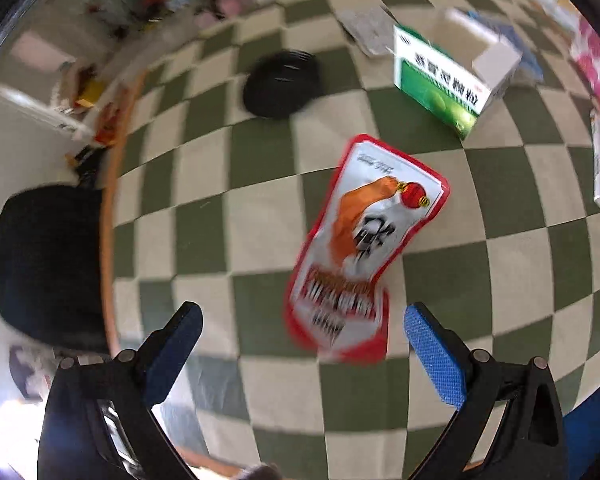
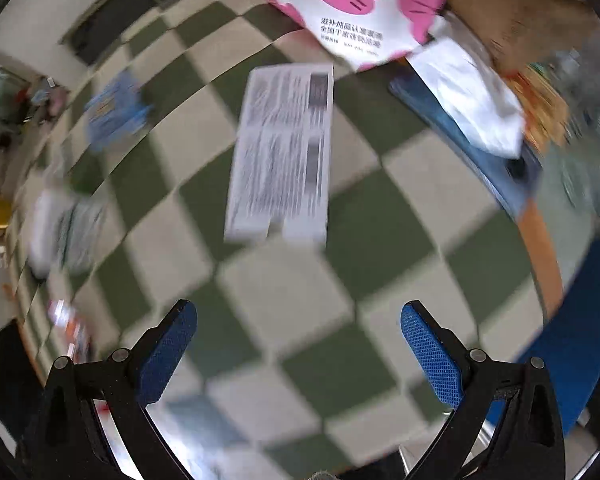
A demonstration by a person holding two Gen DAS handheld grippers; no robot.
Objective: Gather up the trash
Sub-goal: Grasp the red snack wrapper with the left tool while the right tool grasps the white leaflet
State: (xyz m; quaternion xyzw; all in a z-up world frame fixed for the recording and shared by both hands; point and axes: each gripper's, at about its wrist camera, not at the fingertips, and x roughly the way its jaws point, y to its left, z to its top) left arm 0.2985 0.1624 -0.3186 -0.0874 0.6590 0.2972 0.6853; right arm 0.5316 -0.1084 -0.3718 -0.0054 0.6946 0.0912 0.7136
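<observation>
A red and white snack wrapper [image 1: 364,248] lies flat on the green and cream checkered tablecloth [image 1: 220,220]. My left gripper [image 1: 300,344] is open above the cloth, its near end of the wrapper lying between the blue pads [image 1: 436,360]. In the right wrist view a printed white paper leaflet [image 2: 284,152] lies on the cloth ahead of my right gripper [image 2: 298,344], which is open and empty. Both views are blurred by motion.
A green and white medicine box [image 1: 444,80], a round black lid [image 1: 282,82] and grey foil [image 1: 366,28] lie beyond the wrapper. A pink-flowered white box [image 2: 352,4], white paper on a blue item [image 2: 472,108], a blue packet [image 2: 114,112] and a blurred white packet [image 2: 60,228] surround the leaflet. The table's wooden edge [image 1: 108,240] is at left.
</observation>
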